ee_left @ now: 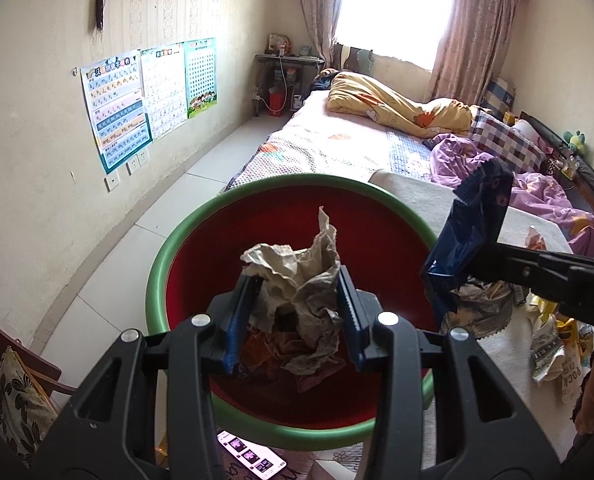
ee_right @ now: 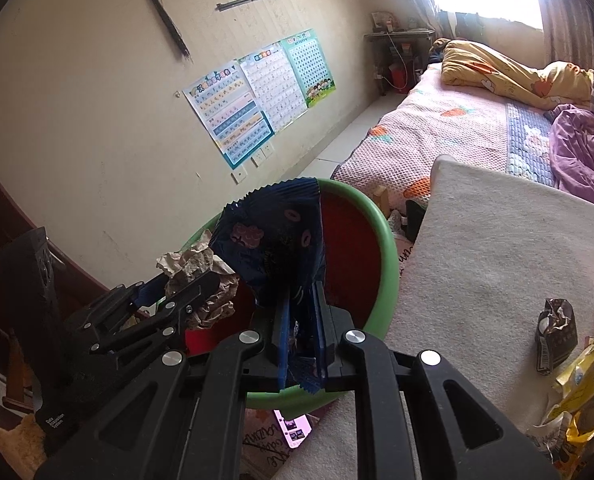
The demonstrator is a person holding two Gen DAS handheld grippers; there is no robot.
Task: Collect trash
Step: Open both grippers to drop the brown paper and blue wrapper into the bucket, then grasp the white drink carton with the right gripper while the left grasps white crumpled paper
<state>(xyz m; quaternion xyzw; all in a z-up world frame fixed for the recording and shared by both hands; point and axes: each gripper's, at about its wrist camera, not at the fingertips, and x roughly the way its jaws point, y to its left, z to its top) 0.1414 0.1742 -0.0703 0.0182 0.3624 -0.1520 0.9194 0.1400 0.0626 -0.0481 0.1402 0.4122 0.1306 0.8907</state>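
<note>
Here, the left gripper (ee_left: 293, 312) clenched crumpled beige paper (ee_left: 301, 280) above the green-rimmed red basin (ee_left: 157, 280). Beside it, the right gripper (ee_right: 301, 332) grasped a dark-blue foil wrapper (ee_right: 273, 240).

Blown-out window (ee_left: 397, 4) daylight, dim foreground, fisheye-curved edges

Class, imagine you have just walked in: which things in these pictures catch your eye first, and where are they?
A red basin with a green rim stands beside the bed. Over it, the left tongs grip crumpled brown paper, while the right tongs pinch a dark blue snack wrapper at its edge.
</note>
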